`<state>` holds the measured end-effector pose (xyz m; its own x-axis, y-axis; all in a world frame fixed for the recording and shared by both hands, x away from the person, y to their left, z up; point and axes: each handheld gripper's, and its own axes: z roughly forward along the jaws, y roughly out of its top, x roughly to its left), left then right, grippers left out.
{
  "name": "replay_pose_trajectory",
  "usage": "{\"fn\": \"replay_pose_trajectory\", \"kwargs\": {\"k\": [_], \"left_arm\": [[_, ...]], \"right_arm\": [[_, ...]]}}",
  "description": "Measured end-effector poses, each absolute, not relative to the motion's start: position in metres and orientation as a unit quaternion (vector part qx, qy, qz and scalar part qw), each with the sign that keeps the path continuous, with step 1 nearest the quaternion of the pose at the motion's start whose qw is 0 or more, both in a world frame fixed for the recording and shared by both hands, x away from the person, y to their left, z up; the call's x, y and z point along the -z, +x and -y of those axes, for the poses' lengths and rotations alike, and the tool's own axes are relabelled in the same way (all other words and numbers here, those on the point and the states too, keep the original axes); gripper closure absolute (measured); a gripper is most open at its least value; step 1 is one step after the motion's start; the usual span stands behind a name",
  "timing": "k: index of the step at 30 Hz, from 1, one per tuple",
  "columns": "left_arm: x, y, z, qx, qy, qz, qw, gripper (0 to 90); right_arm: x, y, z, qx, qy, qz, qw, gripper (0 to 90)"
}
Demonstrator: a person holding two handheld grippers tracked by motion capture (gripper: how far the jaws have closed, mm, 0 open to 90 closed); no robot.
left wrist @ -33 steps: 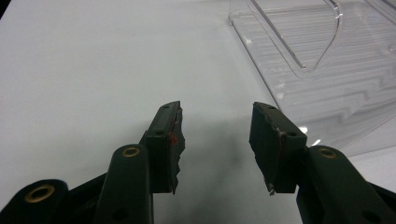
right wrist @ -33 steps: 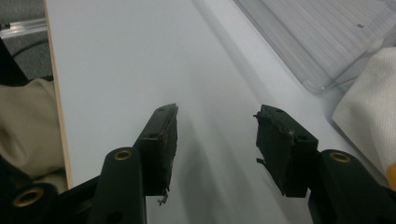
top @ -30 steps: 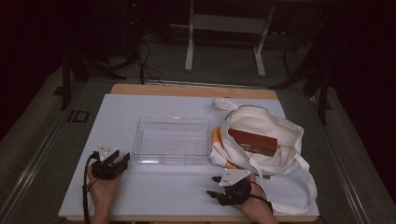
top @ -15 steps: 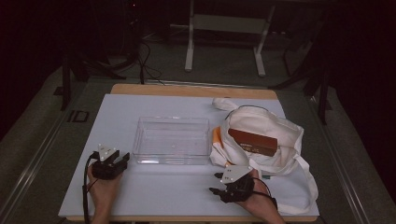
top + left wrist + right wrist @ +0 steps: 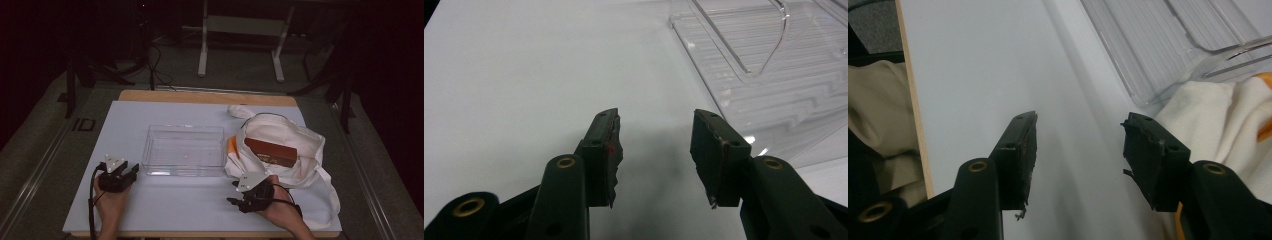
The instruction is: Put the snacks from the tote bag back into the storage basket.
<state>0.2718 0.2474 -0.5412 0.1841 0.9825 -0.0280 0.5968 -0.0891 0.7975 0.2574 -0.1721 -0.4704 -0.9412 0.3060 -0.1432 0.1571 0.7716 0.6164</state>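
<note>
My left gripper (image 5: 131, 171) rests low over the white mat at the front left, jaws open and empty; in the left gripper view (image 5: 655, 145) it points at the near corner of the clear plastic tray (image 5: 774, 75). My right gripper (image 5: 233, 193) hovers at the front right beside the cream tote bag (image 5: 305, 145), pointing left. Its jaws (image 5: 1079, 145) stand apart with only mat between them and have just been opening a little. The empty tray (image 5: 182, 128) sits mid-table. A brown box (image 5: 270, 152) lies in the bag's mouth, with an orange piece (image 5: 233, 147) at its left edge.
The white mat (image 5: 125, 125) covers a wooden table whose edge (image 5: 200, 96) shows at the back. The bag's strap (image 5: 330, 200) loops out at the front right, near my right hand. Dark floor and a stand's legs (image 5: 202, 55) lie beyond the table.
My right hand has lifted slightly off the mat and drifted a little toward the bag. The left hand, tray, bag and box have stayed put.
</note>
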Motion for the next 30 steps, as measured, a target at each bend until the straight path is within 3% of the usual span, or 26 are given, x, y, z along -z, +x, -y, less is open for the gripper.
{"fn": "replay_pose_trajectory", "kwargs": {"k": [30], "left_arm": [[0.541, 0.272, -0.248, -0.275, 0.684, -0.576, 0.353, 54.5]], "right_arm": [[0.439, 0.270, 0.178, -0.277, 0.106, -0.945, 0.141, 45.4]]}}
